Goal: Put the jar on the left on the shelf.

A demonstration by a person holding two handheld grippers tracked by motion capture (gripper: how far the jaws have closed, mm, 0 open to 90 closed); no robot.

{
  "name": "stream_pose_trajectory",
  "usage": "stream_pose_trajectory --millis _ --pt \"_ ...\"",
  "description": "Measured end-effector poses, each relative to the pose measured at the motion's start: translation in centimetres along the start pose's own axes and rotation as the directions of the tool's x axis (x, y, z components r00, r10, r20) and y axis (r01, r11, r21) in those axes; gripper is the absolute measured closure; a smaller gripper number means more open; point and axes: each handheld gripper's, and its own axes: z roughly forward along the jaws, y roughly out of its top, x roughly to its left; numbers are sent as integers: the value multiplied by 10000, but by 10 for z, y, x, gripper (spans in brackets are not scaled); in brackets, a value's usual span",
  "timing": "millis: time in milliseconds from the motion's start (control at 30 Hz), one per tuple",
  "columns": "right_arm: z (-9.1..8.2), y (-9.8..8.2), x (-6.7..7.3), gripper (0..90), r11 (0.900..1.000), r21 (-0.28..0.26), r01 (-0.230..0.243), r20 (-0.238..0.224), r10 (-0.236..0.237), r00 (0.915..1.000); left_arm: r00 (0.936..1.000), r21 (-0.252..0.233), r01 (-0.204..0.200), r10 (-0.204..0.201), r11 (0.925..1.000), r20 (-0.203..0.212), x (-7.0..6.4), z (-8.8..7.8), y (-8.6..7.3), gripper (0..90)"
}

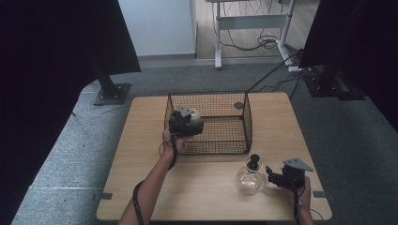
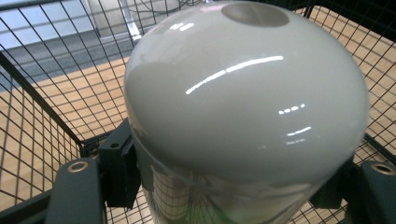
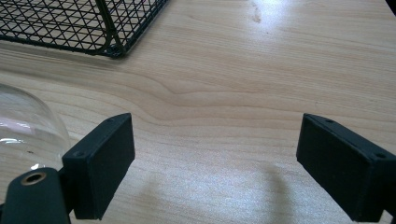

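A: What is held by the left gripper [image 1: 187,123]?

B: A glossy white rounded vase [image 2: 245,98] is clamped between its jaws, which are pressed against the sides of the lower body. A dark round opening is seen at the vase's top in the left gripper view. The vase is held over the near left corner of the black wire basket [image 1: 246,123], with mesh seen behind and below it.

A: And where is the basket placed?

B: It is set on the far middle of the wooden table [image 1: 141,140], open at the top.

A: How is the right gripper [image 1: 274,176] held?

B: Its jaws are spread wide, with nothing between them but bare tabletop [image 3: 243,93]. It is kept low near the table's near right edge, gripped by a hand [image 1: 302,190].

A: What is found beside it?

B: A clear round glass flask [image 1: 248,180] with a black stopper [image 1: 254,161] is stood just to its left, apart from the jaws. A curved edge of the glass [image 3: 25,126] is seen at the left of the right gripper view, and the basket's corner [image 3: 112,46] farther off.
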Motion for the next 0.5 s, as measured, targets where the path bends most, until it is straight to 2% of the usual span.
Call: stream_pose_trajectory --millis 500 --pt "0 0 0 112 10000 3 27 13 -27 10000 9998 436 133 -127 9990 -118 0 9 -8 273"
